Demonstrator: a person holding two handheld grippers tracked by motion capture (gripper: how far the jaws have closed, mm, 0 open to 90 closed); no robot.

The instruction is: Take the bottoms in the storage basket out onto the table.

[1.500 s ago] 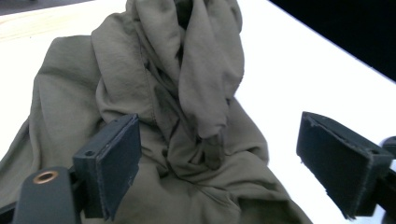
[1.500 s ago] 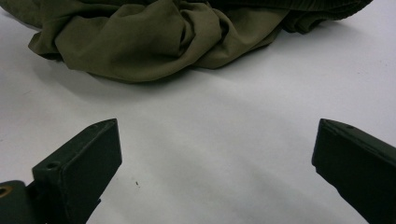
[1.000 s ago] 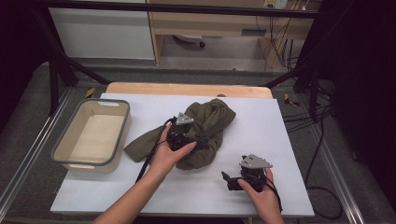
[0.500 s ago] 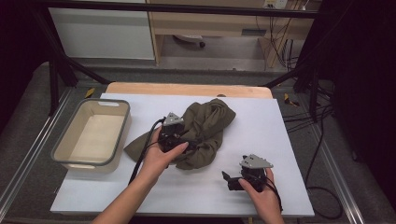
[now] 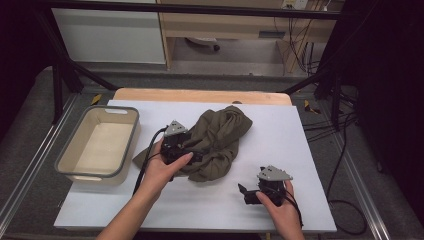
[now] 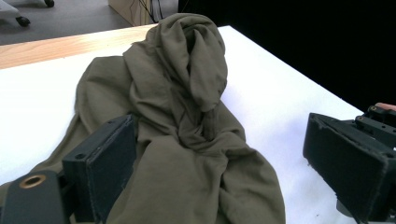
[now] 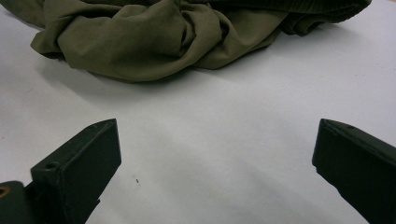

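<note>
A crumpled olive-green cloth [image 5: 220,135] lies heaped at the middle of the white table top [image 5: 280,135]. My left gripper [image 5: 192,154] rests at the heap's left side, held from behind by a hand. In the left gripper view its jaws stand wide apart, with the folds of the cloth [image 6: 187,102] lying between them, and the left gripper [image 6: 224,182] is open. My right gripper [image 5: 248,192] sits low near the front right, apart from the cloth. In the right gripper view it [image 7: 219,168] is open over bare white surface, and the cloth [image 7: 154,32] lies a short way ahead.
A beige bin with a grey rim [image 5: 129,145] stands at the table's left side with nothing in it. A wooden strip [image 5: 200,95] runs along the far edge. Black frame bars and cables surround the table.
My left gripper has slid a little to the left across the cloth. The right gripper and the bin have stayed where they were.
</note>
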